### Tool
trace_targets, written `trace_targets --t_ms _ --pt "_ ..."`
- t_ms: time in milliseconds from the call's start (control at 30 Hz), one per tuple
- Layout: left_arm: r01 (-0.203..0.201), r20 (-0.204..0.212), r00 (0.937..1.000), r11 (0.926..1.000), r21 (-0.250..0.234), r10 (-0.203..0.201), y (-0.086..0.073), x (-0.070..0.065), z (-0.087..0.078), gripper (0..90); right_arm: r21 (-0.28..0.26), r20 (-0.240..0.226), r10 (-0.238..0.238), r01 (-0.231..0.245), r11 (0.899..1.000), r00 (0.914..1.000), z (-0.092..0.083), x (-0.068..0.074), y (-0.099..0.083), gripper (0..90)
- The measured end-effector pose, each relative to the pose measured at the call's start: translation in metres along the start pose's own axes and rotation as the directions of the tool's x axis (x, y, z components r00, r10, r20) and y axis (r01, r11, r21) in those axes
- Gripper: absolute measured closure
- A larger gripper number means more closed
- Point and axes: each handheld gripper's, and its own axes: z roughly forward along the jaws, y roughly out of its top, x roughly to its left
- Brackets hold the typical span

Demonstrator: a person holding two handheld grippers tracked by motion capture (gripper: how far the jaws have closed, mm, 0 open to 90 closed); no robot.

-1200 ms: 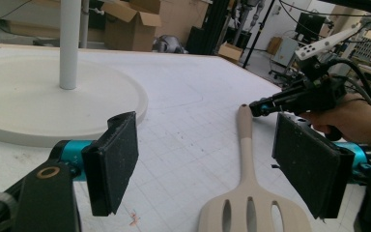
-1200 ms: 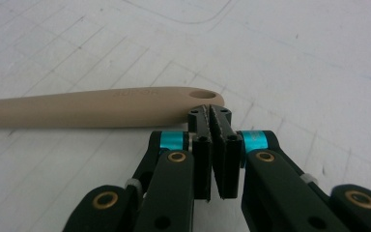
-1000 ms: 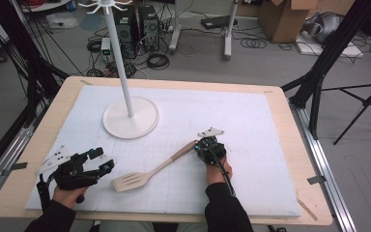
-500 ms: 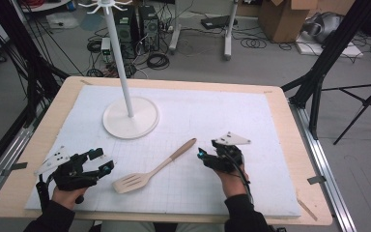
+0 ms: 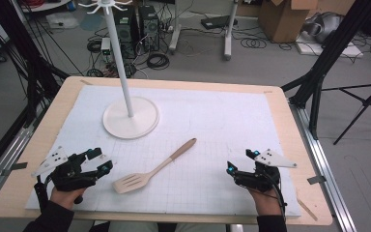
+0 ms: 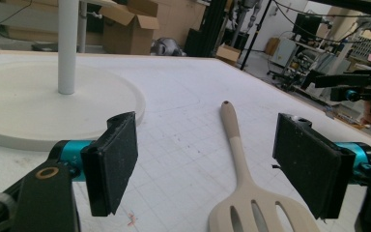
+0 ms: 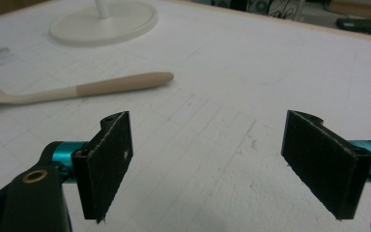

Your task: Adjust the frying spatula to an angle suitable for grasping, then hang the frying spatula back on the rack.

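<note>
A pale wooden slotted spatula (image 5: pixel 152 166) lies flat on the white mat, head toward the front left and handle pointing back right. My left gripper (image 5: pixel 101 160) rests just left of the spatula's head, open, with nothing between its pads (image 6: pixel 113 159); the spatula (image 6: pixel 236 150) lies ahead between its jaws. My right gripper (image 5: pixel 240 161) sits at the front right, well clear of the handle (image 7: pixel 121 83). Its jaws have just been opening and now stand wide (image 7: pixel 212 164) over bare mat, with nothing between them.
A white stand with a round base (image 5: pixel 130 118) and a tall pole (image 5: pixel 121 63) stands at the back left of the mat. The wooden table edge (image 5: pixel 290 125) frames the mat. Cables, boxes and tripods are on the floor beyond.
My right gripper let go of the spatula's handle, opened, and moved off to the right. The spatula stays where it lay. The left gripper has not moved.
</note>
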Motion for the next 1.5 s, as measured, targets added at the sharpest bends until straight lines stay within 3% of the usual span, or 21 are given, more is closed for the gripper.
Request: trace_targets --t_ms 300,867,1000,1200,1267,1433,1467,1500 --pt "-0.009 0.011 0.9999 0.9999 0.008 0.009 0.000 -0.002 0.002 24.3 -0.004 0.020 -0.046 0.046 0.999 0.9987 -0.001 0.002 0.001 16.9" --pt "-0.023 0.050 0.9985 0.9997 0.003 0.023 0.008 -0.008 0.013 17.0 0.020 0.049 -0.045 0.044 0.999 0.9978 -0.008 0.004 -0.005 17.0" --pt "-0.052 0.069 0.9963 0.9986 0.004 0.052 0.016 -0.017 0.014 17.0 0.021 0.042 -0.060 0.059 0.998 0.9973 -0.007 0.006 -0.004 17.3" --pt "-0.076 0.118 0.9907 0.9948 0.068 0.068 0.034 -0.025 0.029 21.2 0.033 0.028 -0.053 0.052 0.998 0.9982 -0.004 0.004 -0.005 17.5" --pt "-0.079 0.148 0.9871 0.9905 0.112 0.062 0.042 -0.028 0.039 21.9 0.032 0.026 -0.050 0.049 0.998 0.9984 -0.003 0.003 -0.005 17.5" --pt "-0.122 0.222 0.9725 0.9649 0.233 0.069 0.052 -0.036 0.072 28.1 0.044 0.013 -0.060 0.060 0.997 0.9981 0.001 0.005 -0.004 17.5" --pt "-0.127 0.229 0.9711 0.9575 0.259 0.067 0.050 -0.037 0.078 29.5 0.045 0.011 -0.066 0.065 0.997 0.9978 0.002 0.006 -0.004 17.5" --pt "-0.146 0.239 0.9681 0.9449 0.293 0.075 0.048 -0.037 0.086 31.5 0.048 0.010 -0.069 0.068 0.996 0.9976 0.002 0.006 -0.004 17.5"
